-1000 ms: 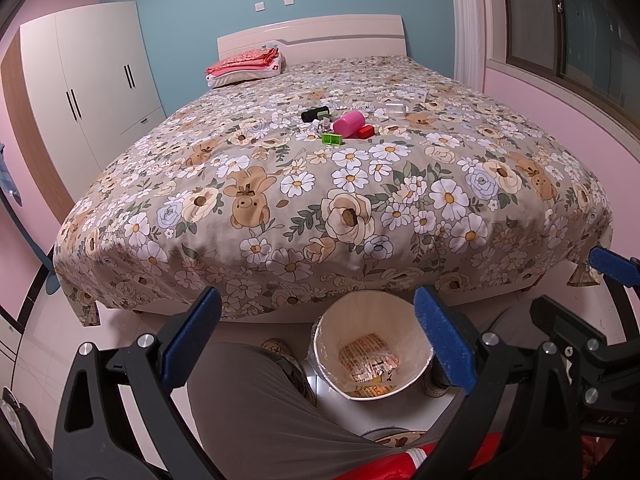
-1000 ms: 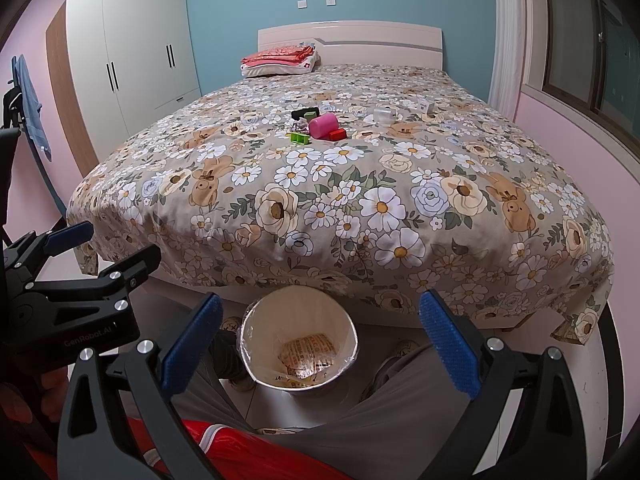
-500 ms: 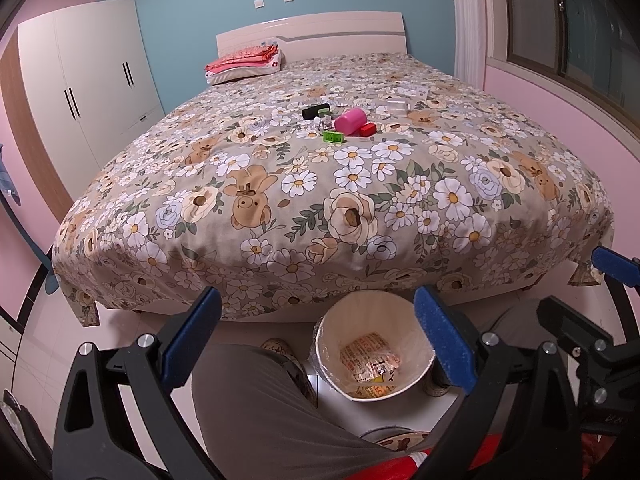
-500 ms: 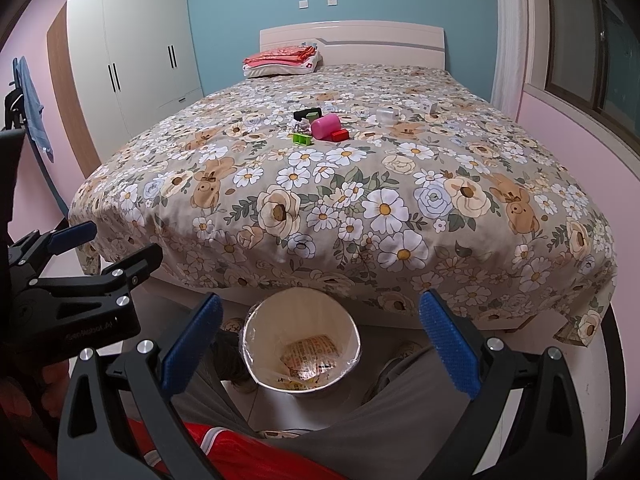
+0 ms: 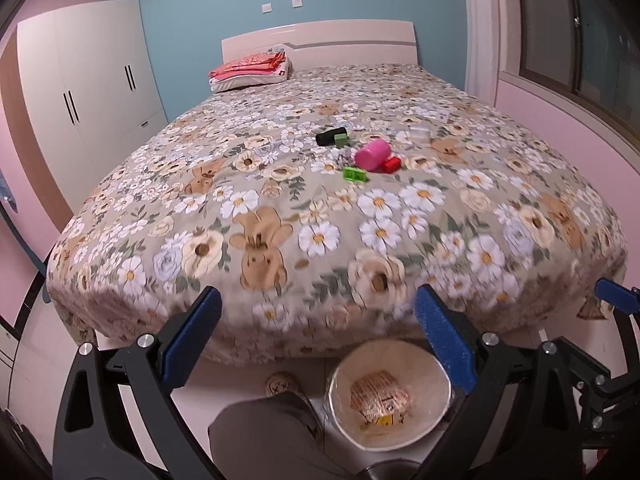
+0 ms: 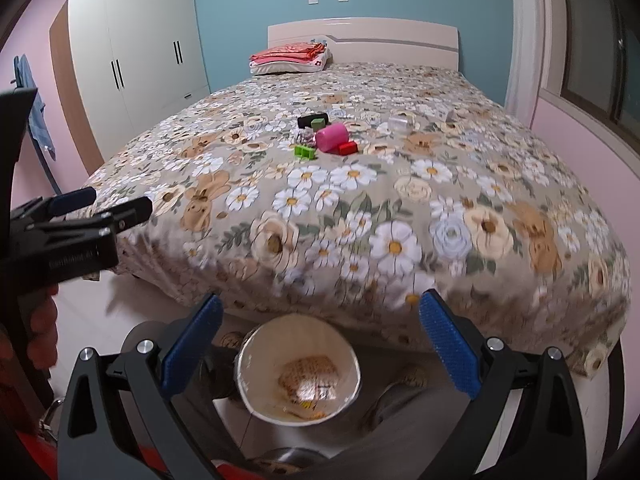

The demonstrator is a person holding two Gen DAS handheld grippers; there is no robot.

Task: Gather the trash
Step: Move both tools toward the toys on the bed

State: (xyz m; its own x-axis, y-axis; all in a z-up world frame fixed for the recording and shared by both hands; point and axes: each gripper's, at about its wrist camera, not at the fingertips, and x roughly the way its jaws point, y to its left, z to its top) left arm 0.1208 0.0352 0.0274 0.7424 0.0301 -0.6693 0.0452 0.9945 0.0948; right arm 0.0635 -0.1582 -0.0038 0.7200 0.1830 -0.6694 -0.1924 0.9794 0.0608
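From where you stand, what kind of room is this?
Almost certainly a home bedroom: a wide bed under a flowered cover, a pillow by the headboard, and a tall white wardrobe along the left wall.

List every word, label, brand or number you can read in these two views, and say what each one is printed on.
Nothing reads cleanly.
White lettering on the side of the left tongs, seen in the right wrist view: present, perhaps beginning "Gen", too blurred to quote.
Printed wrapper in the bin: print visible, too small and blurred to read.
Green block, pink cylinder, red block and black object on the bedspread: no legible text.
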